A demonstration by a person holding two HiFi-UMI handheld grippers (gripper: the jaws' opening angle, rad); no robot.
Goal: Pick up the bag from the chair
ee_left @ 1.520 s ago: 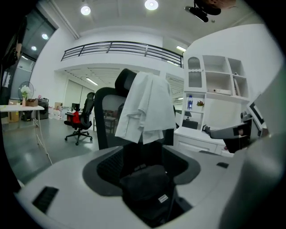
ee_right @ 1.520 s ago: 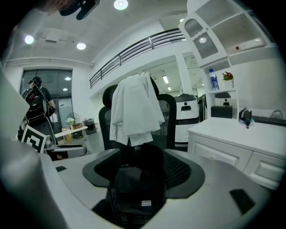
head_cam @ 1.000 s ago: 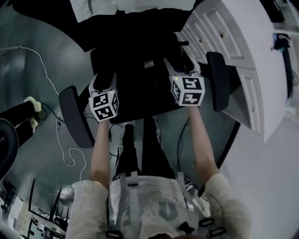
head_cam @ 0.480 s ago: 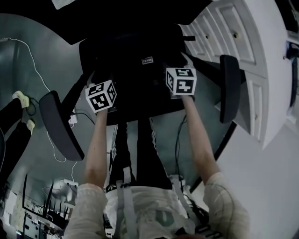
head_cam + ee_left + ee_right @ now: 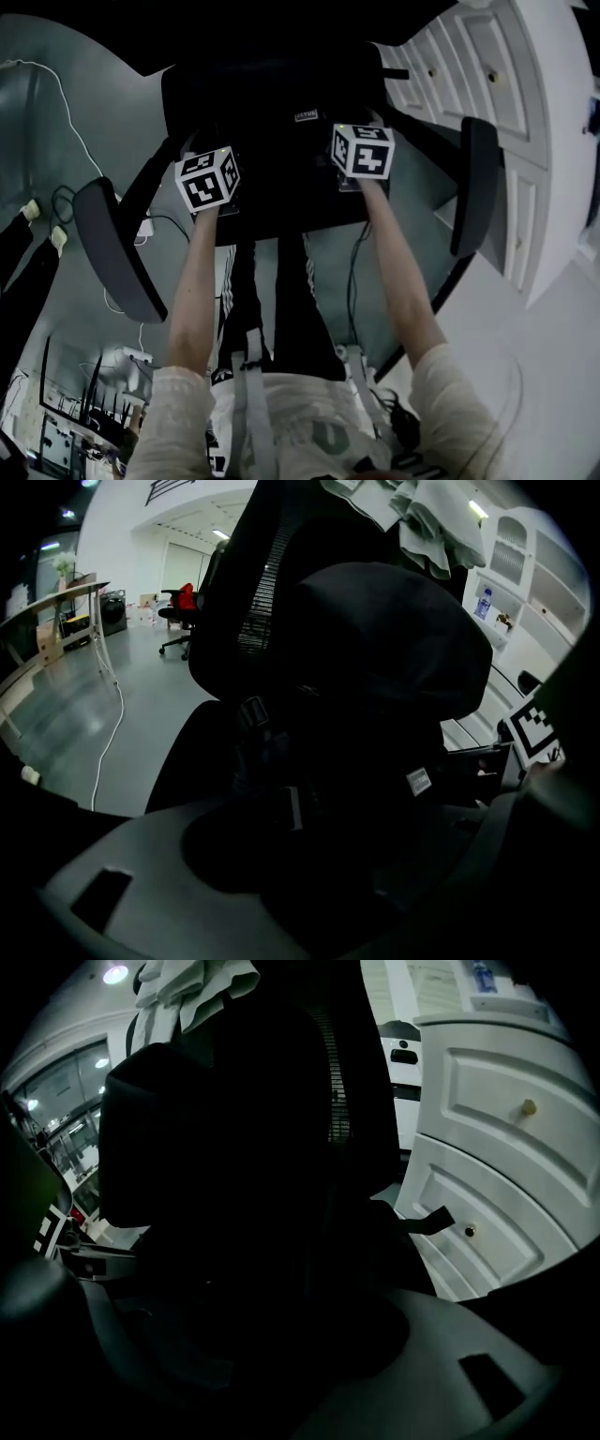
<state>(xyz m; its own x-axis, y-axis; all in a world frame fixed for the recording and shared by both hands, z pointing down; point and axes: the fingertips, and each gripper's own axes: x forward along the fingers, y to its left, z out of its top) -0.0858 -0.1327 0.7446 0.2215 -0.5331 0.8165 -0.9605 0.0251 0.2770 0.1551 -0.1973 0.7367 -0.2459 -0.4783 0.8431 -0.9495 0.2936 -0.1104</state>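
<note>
Well, bag (image 5: 281, 141) between chair (image 5: 286, 223) armrests (image 5: 112, 248).

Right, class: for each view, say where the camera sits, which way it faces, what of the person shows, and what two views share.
Head view: on the person's head, facing steeply down at the bag on the chair; forearms, legs, left gripper and right gripper show.
Left gripper view: on that gripper, facing the bag; its jaws show, apart, having just been closing, bag between.
Right gripper view: likewise on its gripper, jaws the same; cupboard at right.
Shared: both gripper views show the bag.
</note>
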